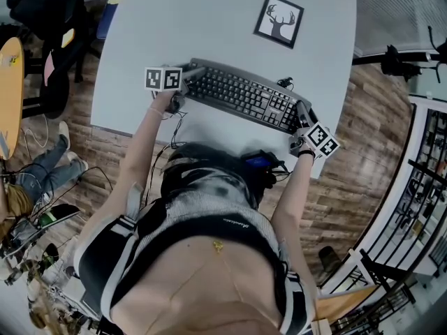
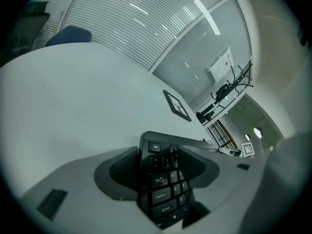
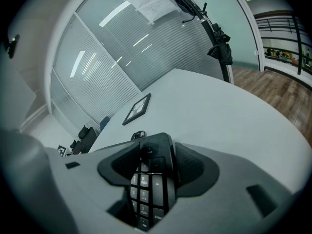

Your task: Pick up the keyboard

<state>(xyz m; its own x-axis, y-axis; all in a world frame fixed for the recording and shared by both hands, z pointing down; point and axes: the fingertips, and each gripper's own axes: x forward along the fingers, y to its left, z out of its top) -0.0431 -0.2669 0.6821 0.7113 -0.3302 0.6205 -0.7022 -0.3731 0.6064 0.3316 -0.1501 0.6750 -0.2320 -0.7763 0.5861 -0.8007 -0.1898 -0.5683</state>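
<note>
Across the head view: long black plastic keyboard (image 1: 241, 96) slantwise over the pale grey counter (image 1: 209, 19), toward its near edge, well apart from a small black-framed antler picture (image 1: 279, 20); left gripper (image 1: 188, 73) at one short end, right gripper (image 1: 302, 112) at the other; impossible to tell from above whether resting on the counter or just clear of it; thin black cable (image 1: 285, 84) bunched at the back edge near the right end.

Along the left gripper view: Esc-and-Tab end of the keyboard (image 2: 161, 189) filling the whole gap; fingers (image 2: 122, 172) set wide yet closed against it, one dark pad at the outer side, the other over the keys; no gap showing on either side.

Along the right gripper view: same arrangement mirrored; number-pad end (image 3: 148, 179) between the fingers (image 3: 194, 167), likewise wide and pressing on it, nothing else in the grip.

As a judgement on handling: probably stiff enough not to sag between two end grips, light for its length, smooth plastic and so somewhat slippery under the pads; keys springy, hence a poorer seat for a pad than the solid frame; best held at both ends as now, kept level and raised evenly; worth minding the trailing cable, likely to drag or snag.
</note>
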